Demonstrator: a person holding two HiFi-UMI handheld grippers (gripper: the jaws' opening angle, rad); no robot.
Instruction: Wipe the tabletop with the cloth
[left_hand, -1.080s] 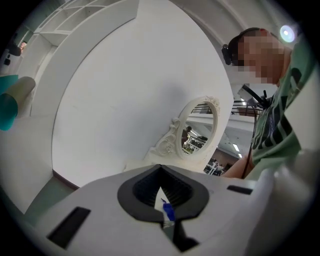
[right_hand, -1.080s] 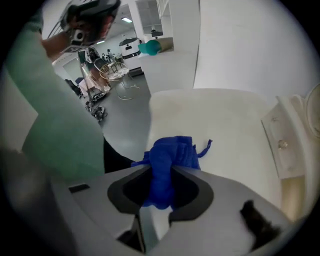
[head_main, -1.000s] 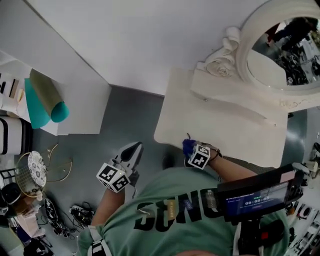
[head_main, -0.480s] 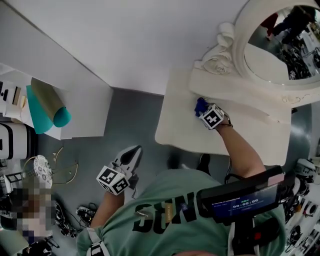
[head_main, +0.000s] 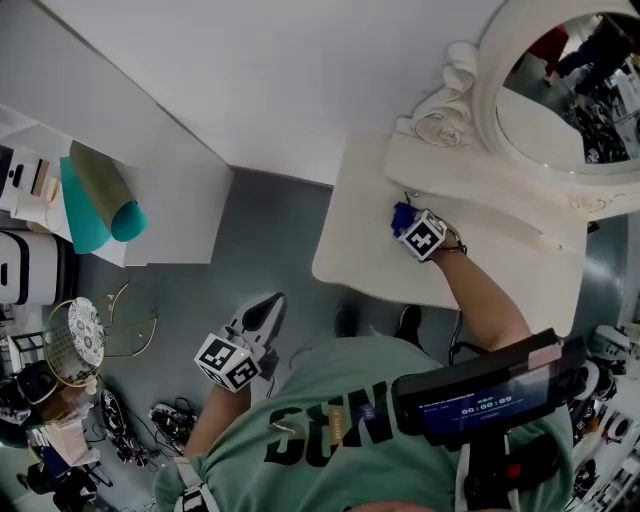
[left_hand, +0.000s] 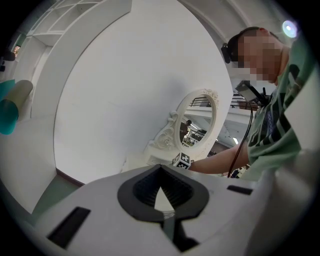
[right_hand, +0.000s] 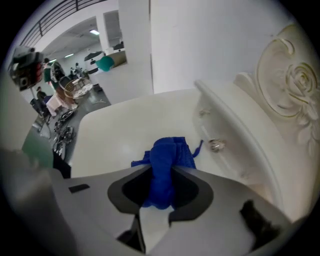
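Observation:
A blue cloth (right_hand: 167, 160) is pinched between the jaws of my right gripper (right_hand: 162, 172), its free end pressed on the cream tabletop (right_hand: 125, 130). In the head view that gripper (head_main: 408, 222) sits near the raised back step of the dressing table (head_main: 370, 255), with the cloth (head_main: 402, 216) just showing at its tip. My left gripper (head_main: 262, 315) hangs over the grey floor to the left of the table, jaws shut with nothing between them; in the left gripper view its tips (left_hand: 161, 172) meet.
An oval mirror (head_main: 570, 90) with a carved rose frame (head_main: 445, 120) stands at the table's back. A small drawer knob (right_hand: 216, 145) lies close to the cloth. White shelving with a teal roll (head_main: 95, 205) stands left. Cables and a wire basket (head_main: 70, 345) lie on the floor.
My right gripper carried the cloth from the table's near edge up to the back step, then stayed nearly still over the last half second. The left gripper has barely moved.

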